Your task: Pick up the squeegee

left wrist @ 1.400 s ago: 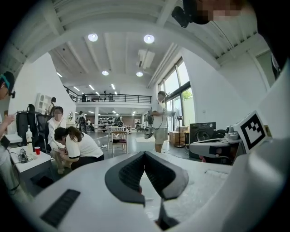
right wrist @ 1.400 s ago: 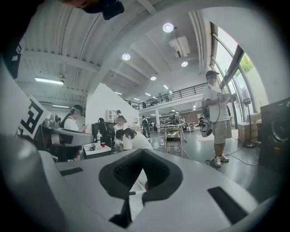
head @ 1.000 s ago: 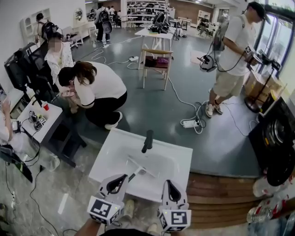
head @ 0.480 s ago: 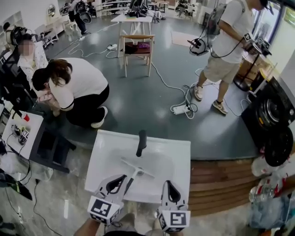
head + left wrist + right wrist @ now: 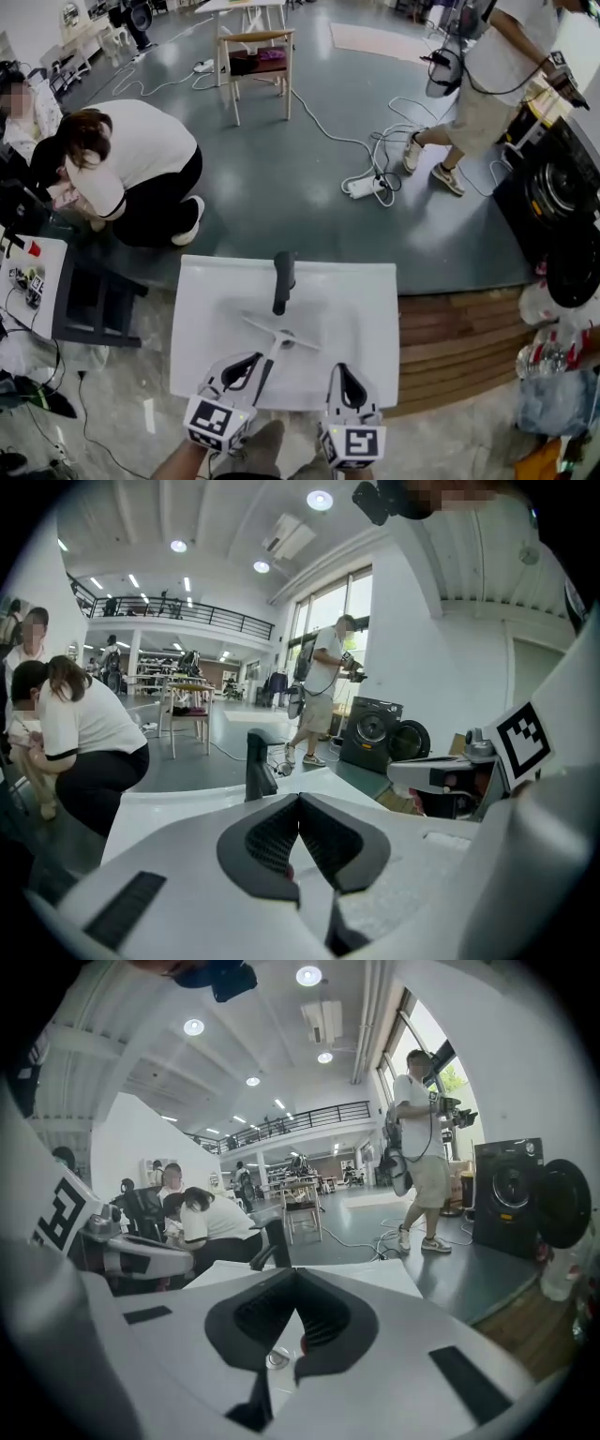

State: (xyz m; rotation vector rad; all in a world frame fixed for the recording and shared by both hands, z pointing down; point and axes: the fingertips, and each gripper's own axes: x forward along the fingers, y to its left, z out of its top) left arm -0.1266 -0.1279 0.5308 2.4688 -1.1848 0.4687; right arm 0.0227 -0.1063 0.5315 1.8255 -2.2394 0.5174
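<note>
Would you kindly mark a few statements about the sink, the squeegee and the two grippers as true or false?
1. The squeegee lies in the white sink. True.
2. The left gripper grips the squeegee. False: its jaws are shut with nothing between them.
3. The faucet is black. True.
4. The right gripper is wide open. False: its jaws are together.
5. The wooden chair lies tipped over. False: it stands upright on the floor.
</note>
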